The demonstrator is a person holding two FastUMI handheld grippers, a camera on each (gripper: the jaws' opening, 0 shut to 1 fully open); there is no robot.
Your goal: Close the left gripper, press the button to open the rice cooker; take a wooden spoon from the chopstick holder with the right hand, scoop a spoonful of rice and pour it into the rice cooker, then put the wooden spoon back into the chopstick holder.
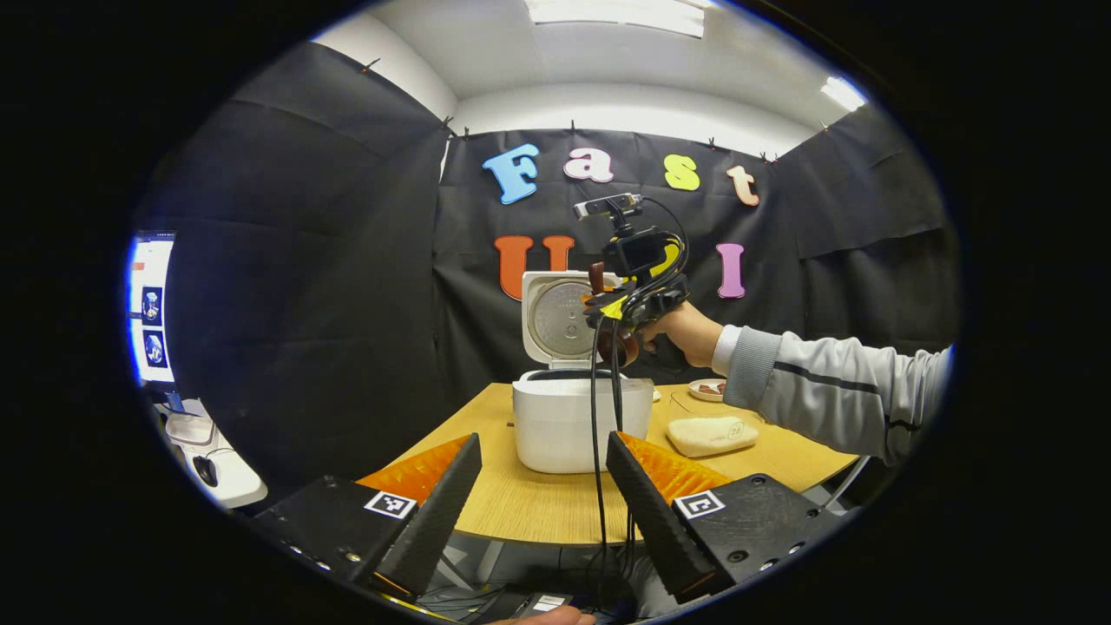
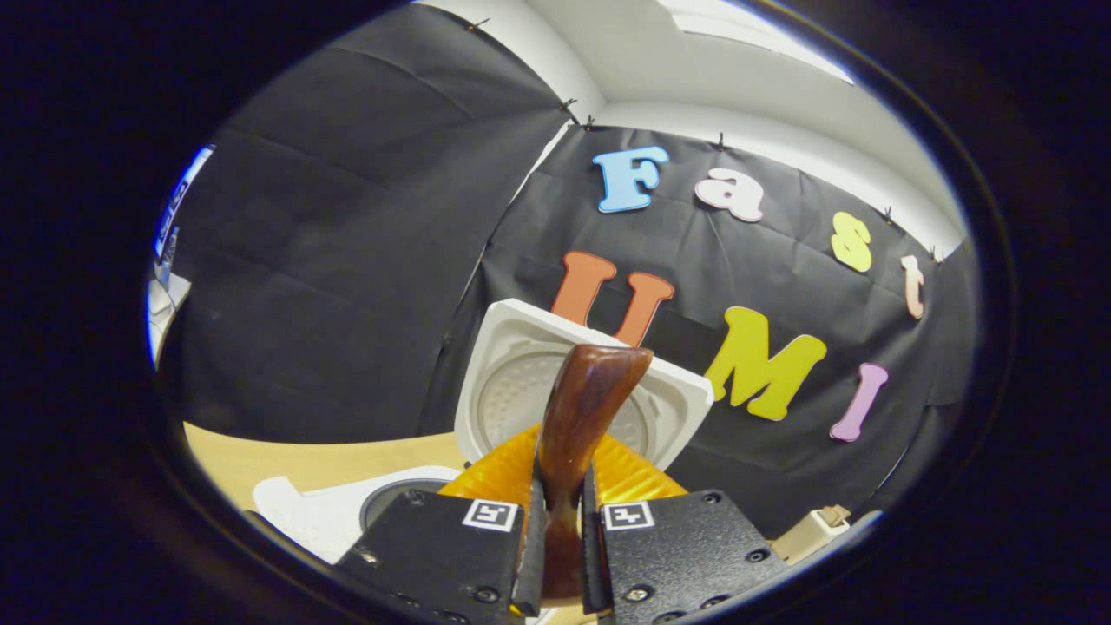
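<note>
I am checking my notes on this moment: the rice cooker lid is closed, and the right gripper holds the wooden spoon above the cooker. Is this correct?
One detail is wrong: the lid of the rice cooker stands open, as the left gripper view shows. The rest holds: the right gripper is shut on the wooden spoon above the cooker.
</note>
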